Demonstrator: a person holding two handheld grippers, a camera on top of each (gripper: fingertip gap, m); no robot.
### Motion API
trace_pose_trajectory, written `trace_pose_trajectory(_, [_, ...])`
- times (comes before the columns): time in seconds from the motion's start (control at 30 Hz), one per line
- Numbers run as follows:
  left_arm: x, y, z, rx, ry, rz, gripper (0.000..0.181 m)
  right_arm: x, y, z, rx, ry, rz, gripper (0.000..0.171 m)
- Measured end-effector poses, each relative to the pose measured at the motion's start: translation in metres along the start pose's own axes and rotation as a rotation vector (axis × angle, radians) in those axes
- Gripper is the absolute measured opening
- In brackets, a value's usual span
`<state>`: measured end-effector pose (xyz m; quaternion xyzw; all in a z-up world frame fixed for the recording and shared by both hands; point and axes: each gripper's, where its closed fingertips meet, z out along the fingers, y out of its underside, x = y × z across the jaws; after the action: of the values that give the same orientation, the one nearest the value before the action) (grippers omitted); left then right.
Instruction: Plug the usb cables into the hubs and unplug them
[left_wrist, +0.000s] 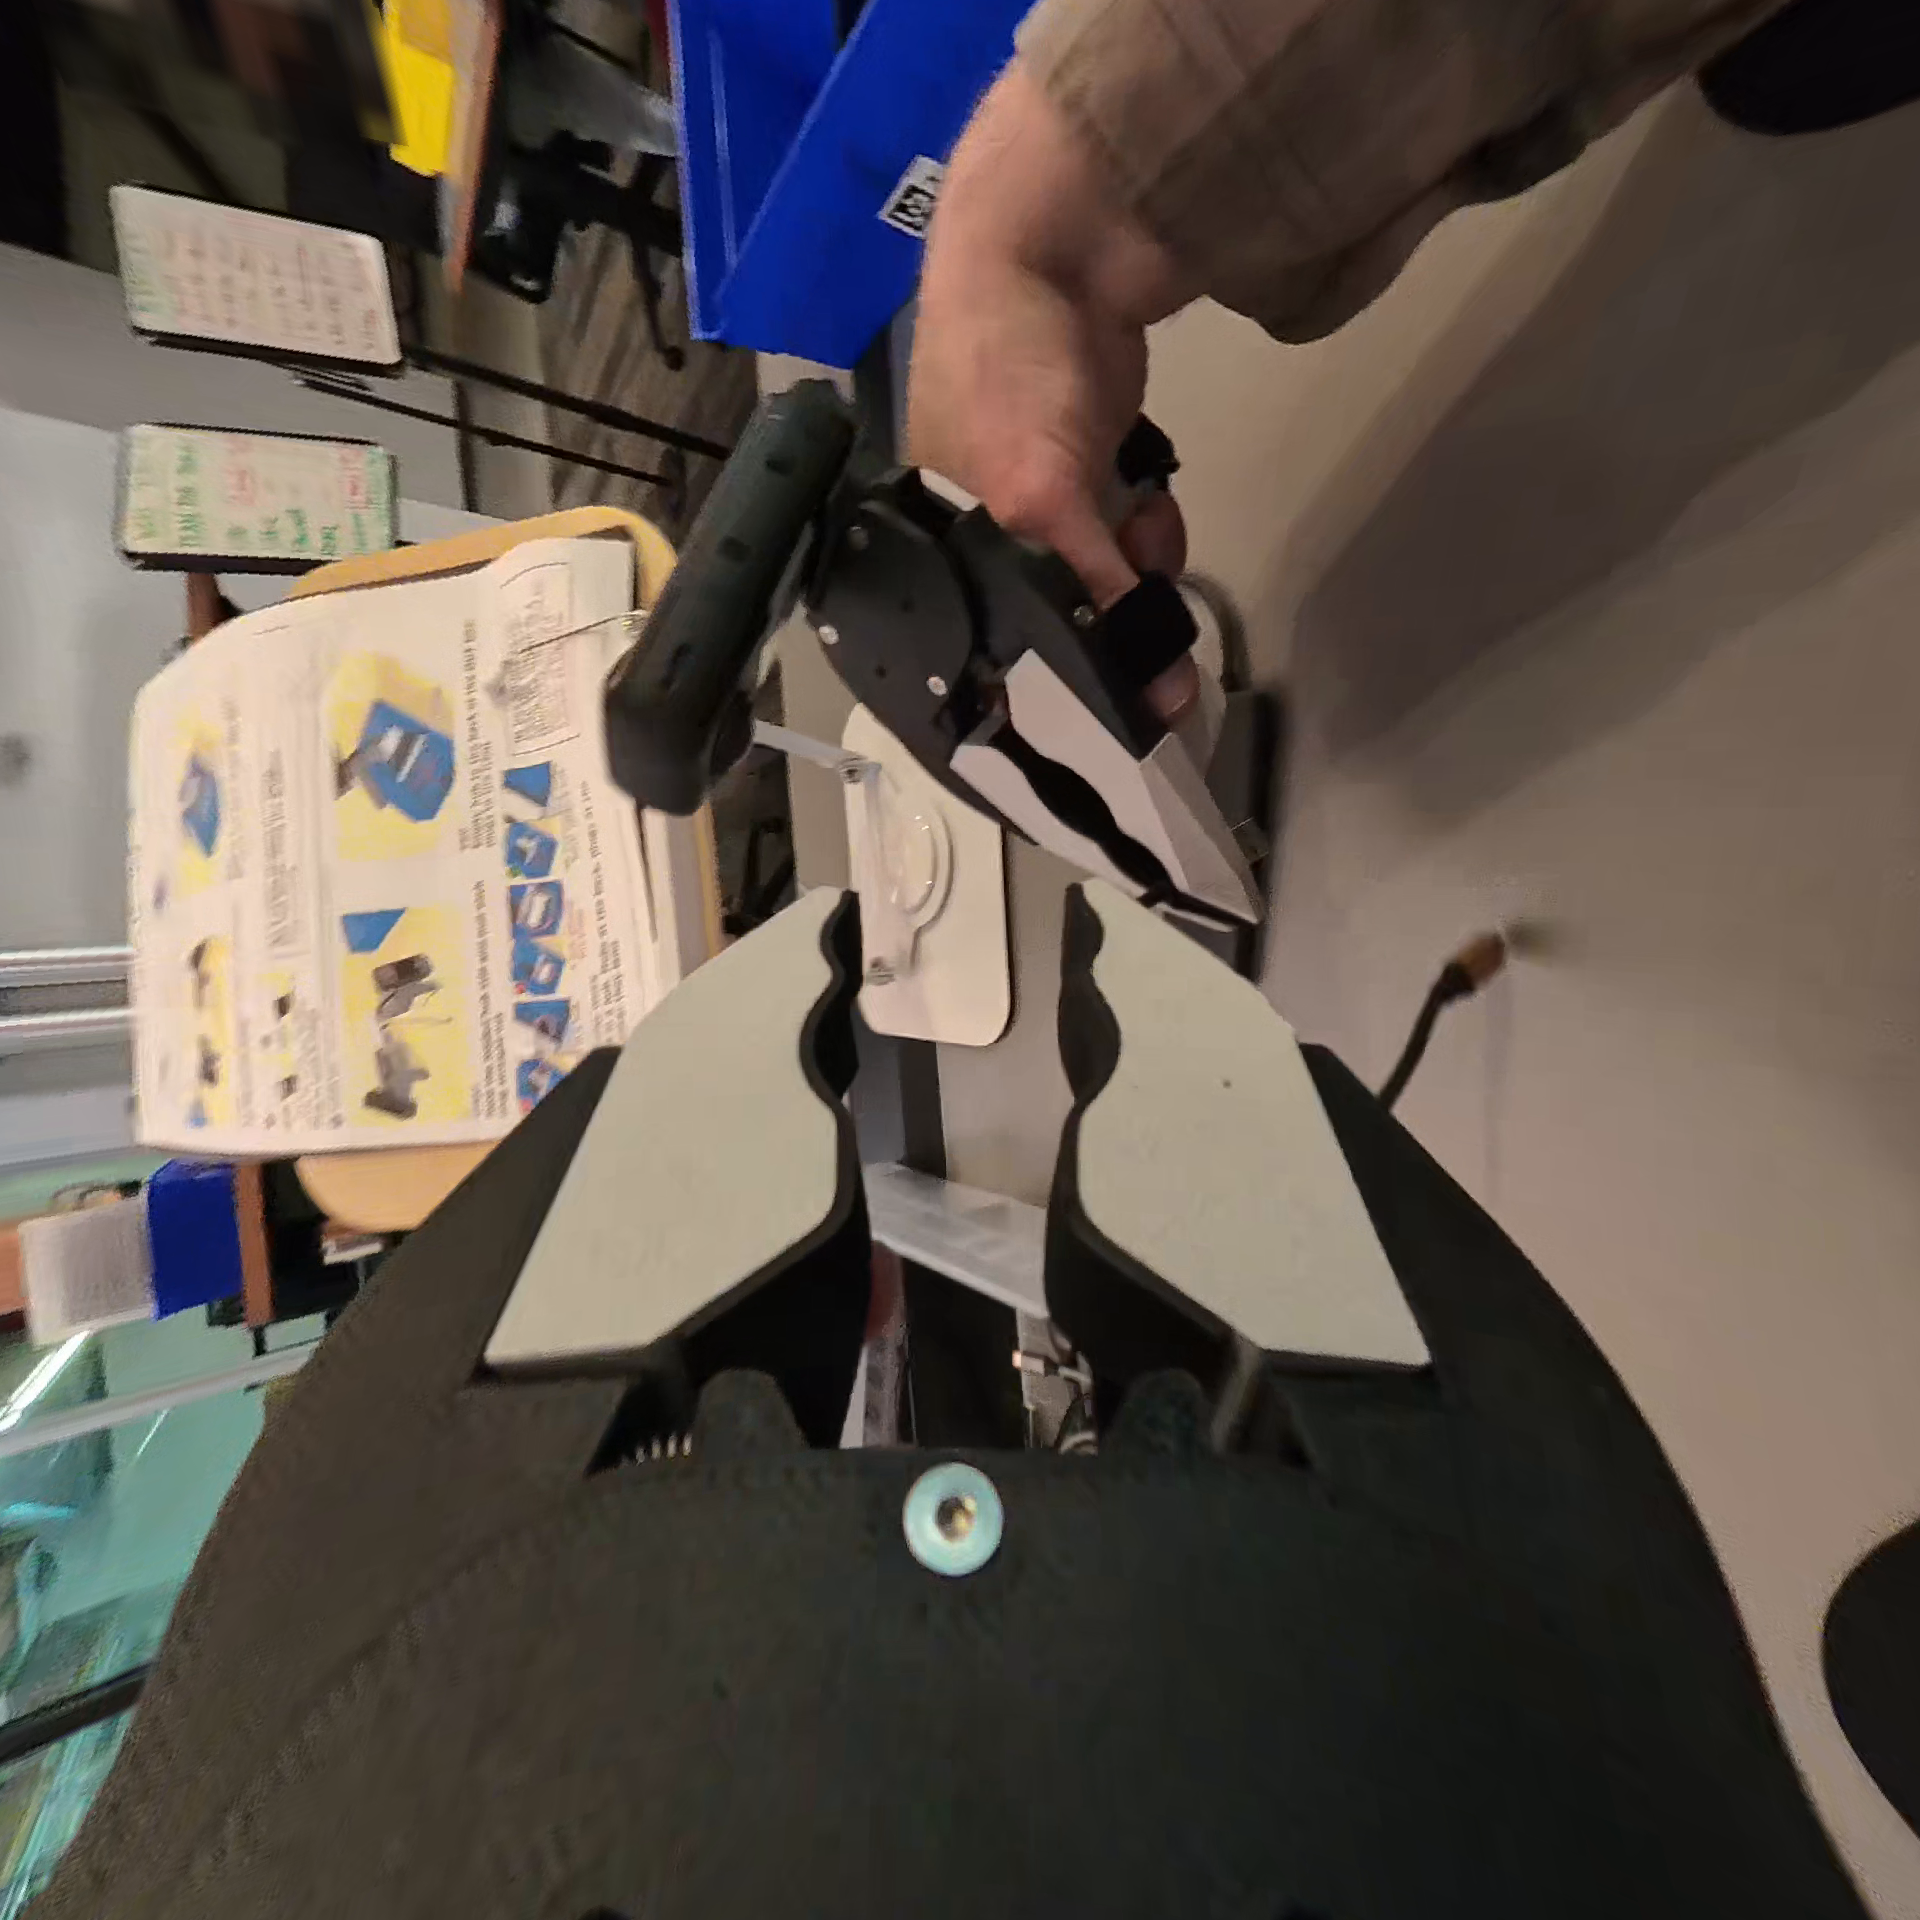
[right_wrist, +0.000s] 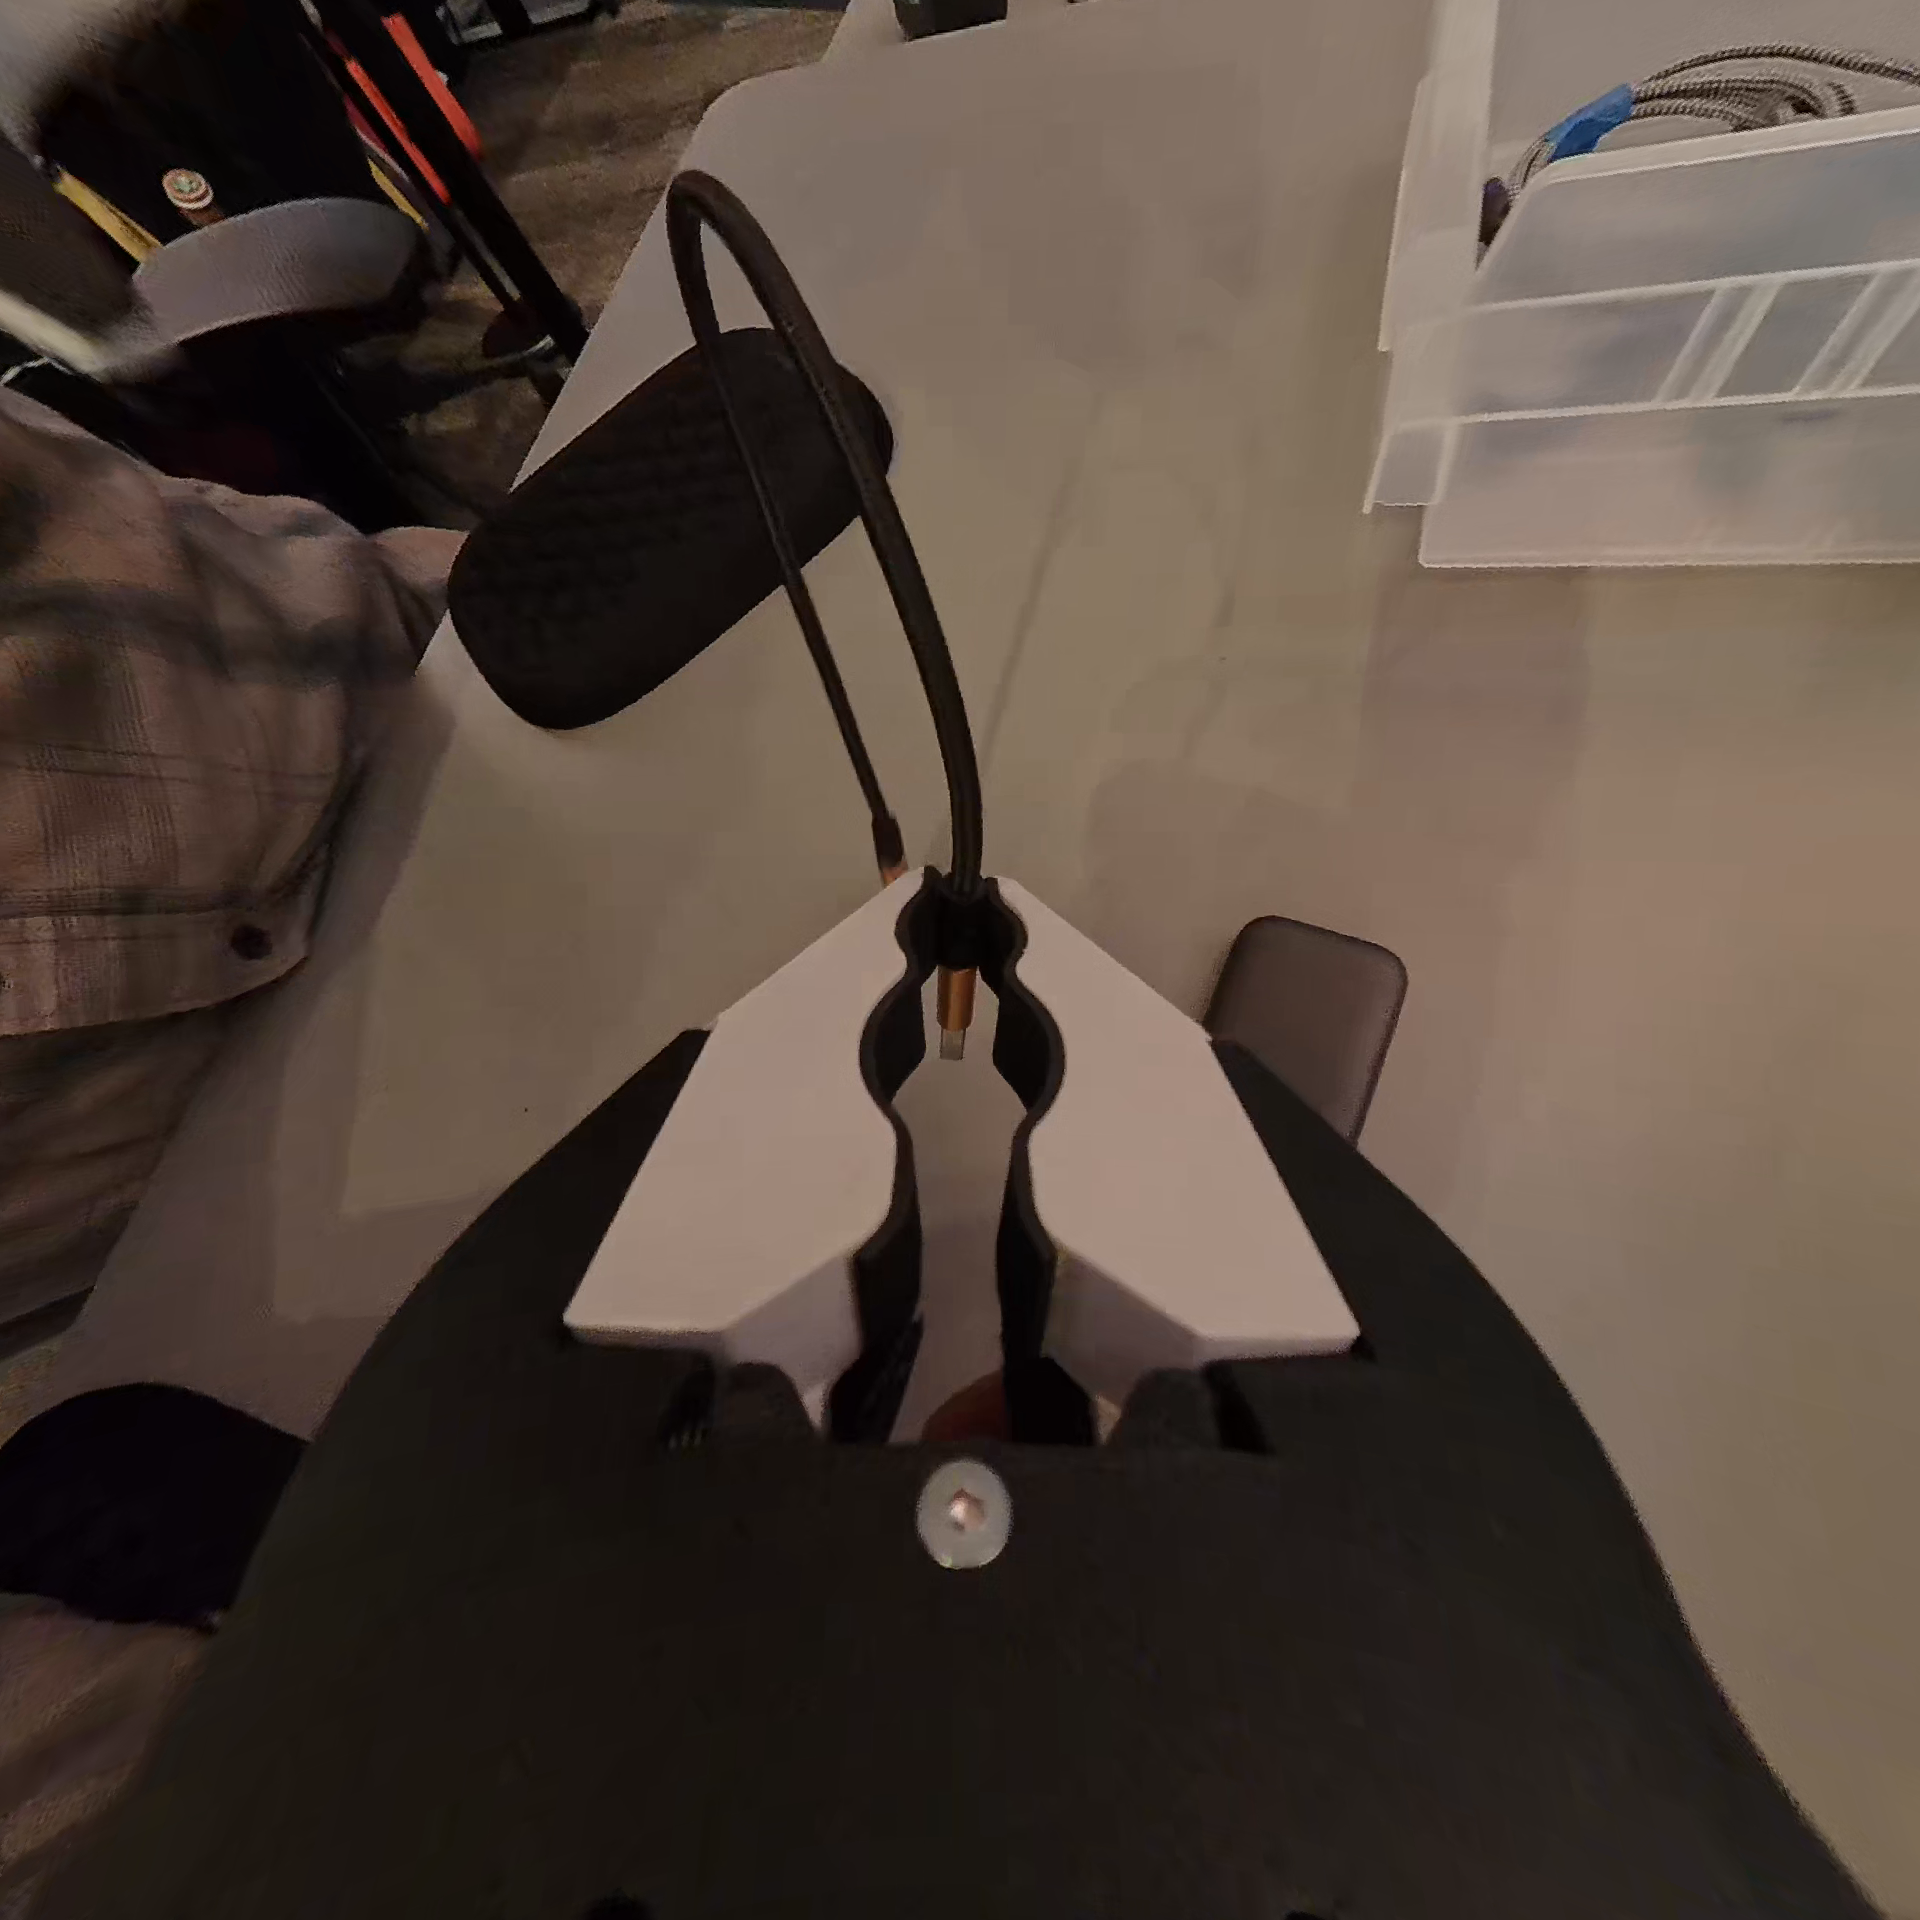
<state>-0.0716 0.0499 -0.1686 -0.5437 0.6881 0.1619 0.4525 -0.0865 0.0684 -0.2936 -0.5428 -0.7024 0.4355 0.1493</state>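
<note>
Between the white fingertips of your right gripper (right_wrist: 961, 914) sits the black braided usb cable (right_wrist: 914, 582), pinched just behind its copper-coloured plug (right_wrist: 954, 997); the plug's metal tip points back toward the camera. From the grip the cable arches far and left, then drops to a second copper plug (right_wrist: 889, 852) resting on the pale grey table (right_wrist: 1351, 831). Your left gripper (left_wrist: 961, 930) hangs with its fingers parted and nothing between them.

Judged by that self-supporting arch, the cable is light and springy; the braid should hold well, but grip on the rigid plug shell for insertion, not the cord.

A dark grey rounded block (right_wrist: 1304, 1013), possibly a hub, is half hidden behind your right finger; no ports show. The left wrist view is tilted and motion-blurred.
</note>
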Motion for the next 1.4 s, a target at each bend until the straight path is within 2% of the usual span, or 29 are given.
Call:
trace_pose_trajectory(0.17, [0.031, 0.015, 0.043, -0.096, 0.179, 0.148, 0.039, -0.014, 0.003, 0.0, -0.012, -0.068, -0.034, 0.004])
trace_pose_trajectory(0.33, [0.06, 0.026, 0.06, -0.122, 0.324, 0.225, 0.033, -0.028, 0.009, 0.0, -0.019, -0.148, -0.062, 0.004])
trace_pose_trajectory(0.43, [0.069, 0.028, 0.068, -0.114, 0.331, 0.247, 0.014, -0.035, 0.01, 0.001, -0.02, -0.188, -0.082, 0.004])
trace_pose_trajectory(0.53, [0.076, 0.031, 0.071, -0.115, 0.349, 0.199, 0.005, -0.034, 0.016, 0.004, -0.05, -0.176, -0.084, 0.004])
trace_pose_trajectory(0.77, [0.076, 0.037, 0.065, -0.081, 0.322, 0.028, 0.004, -0.032, 0.006, 0.001, 0.003, -0.171, -0.085, 0.004])
trace_pose_trajectory(0.97, [0.082, 0.041, 0.062, -0.114, 0.312, 0.093, 0.004, -0.031, 0.007, 0.009, -0.011, -0.17, -0.089, 0.004])
trace_pose_trajectory(1.0, [0.082, 0.043, 0.062, -0.117, 0.313, 0.064, 0.004, -0.029, 0.004, 0.008, 0.002, -0.154, -0.098, 0.005])
trace_pose_trajectory(1.03, [0.08, 0.046, 0.062, -0.127, 0.313, 0.012, 0.003, -0.026, -0.001, 0.007, 0.03, -0.121, -0.122, 0.016])
trace_pose_trajectory(1.07, [0.076, 0.05, 0.062, -0.139, 0.299, -0.044, 0.004, -0.02, -0.01, 0.004, 0.069, -0.07, -0.152, 0.026])
trace_pose_trajectory(1.17, [0.064, 0.065, 0.062, -0.156, 0.27, -0.28, 0.003, -0.003, -0.031, -0.011, 0.123, 0.122, -0.262, 0.04])
trace_pose_trajectory(1.27, [0.054, 0.079, 0.06, -0.142, 0.256, -0.517, 0.004, 0.015, -0.037, -0.022, 0.063, 0.338, -0.42, 0.04])
trace_pose_trajectory(1.4, [0.043, 0.088, 0.053, -0.085, 0.24, -0.762, 0.004, 0.027, -0.045, -0.027, 0.023, 0.485, -0.535, 0.037])
